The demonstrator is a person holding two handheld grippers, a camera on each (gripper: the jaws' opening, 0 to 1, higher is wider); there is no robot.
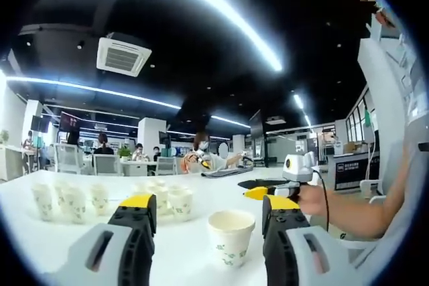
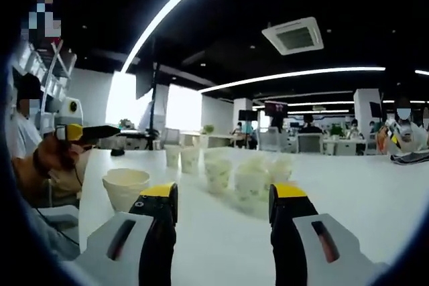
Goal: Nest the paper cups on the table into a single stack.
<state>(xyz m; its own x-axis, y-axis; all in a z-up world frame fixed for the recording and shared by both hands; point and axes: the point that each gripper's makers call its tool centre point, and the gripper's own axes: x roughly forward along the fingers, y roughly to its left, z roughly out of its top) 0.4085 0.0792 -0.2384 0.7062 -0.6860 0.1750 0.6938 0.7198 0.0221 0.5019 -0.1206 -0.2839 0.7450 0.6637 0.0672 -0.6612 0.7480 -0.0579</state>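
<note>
A single white paper cup with a green print stands upright on the white table, in front of and between my left gripper's jaws. They stand wide apart, open, not touching it. Several more paper cups cluster further back on the left. My right gripper comes in from the right, held by a hand. In the right gripper view, my right gripper is open and holds nothing. The lone cup sits left of its left jaw, the cup cluster ahead. My left gripper shows at the left.
The white table stretches wide to the right of the cluster. Beyond its far edge are office desks, chairs and seated people. The holder's forearm lies along the right side of the left gripper view.
</note>
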